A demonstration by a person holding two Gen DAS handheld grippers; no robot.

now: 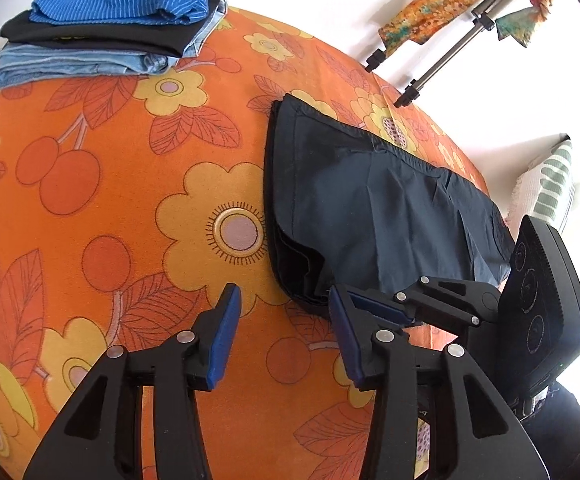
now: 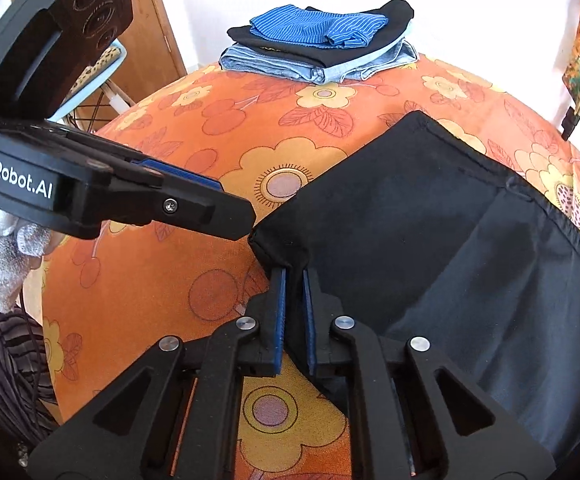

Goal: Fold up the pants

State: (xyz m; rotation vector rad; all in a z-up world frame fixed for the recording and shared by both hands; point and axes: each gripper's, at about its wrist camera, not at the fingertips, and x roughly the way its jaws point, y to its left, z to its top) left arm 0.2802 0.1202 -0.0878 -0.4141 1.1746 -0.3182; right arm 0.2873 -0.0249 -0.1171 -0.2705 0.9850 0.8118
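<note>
the right tongs (image 2: 294,300), low centre of the right wrist view, are pinched on the near corner of the dark pants (image 2: 429,216), a fold of fabric caught between the blue pads (image 2: 280,312). the left tongs (image 1: 286,332), at the bottom of the left wrist view, stand wide apart and hold nothing; their right pad sits just beside the same corner, touching or nearly touching the cloth, i cannot tell which. in the right wrist view the left tongs come in from the left edge with their tip right at that corner.

the pants lie already folded into a compact rectangle on the orange flowered worktop (image 1: 110,200), in the centre right of both frames, hem seam along the far edge. a stack of folded clothes (image 1: 106,20) sits well apart at the top of the frame: blue striped on black on light denim.

judging from this, the folding is nearly finished and the step in hand is either one last fold or lifting the bundle. the next move calls for the left tongs to close on the free layer beside the right ones, so both carry the edge evenly without the layers slipping.
</note>
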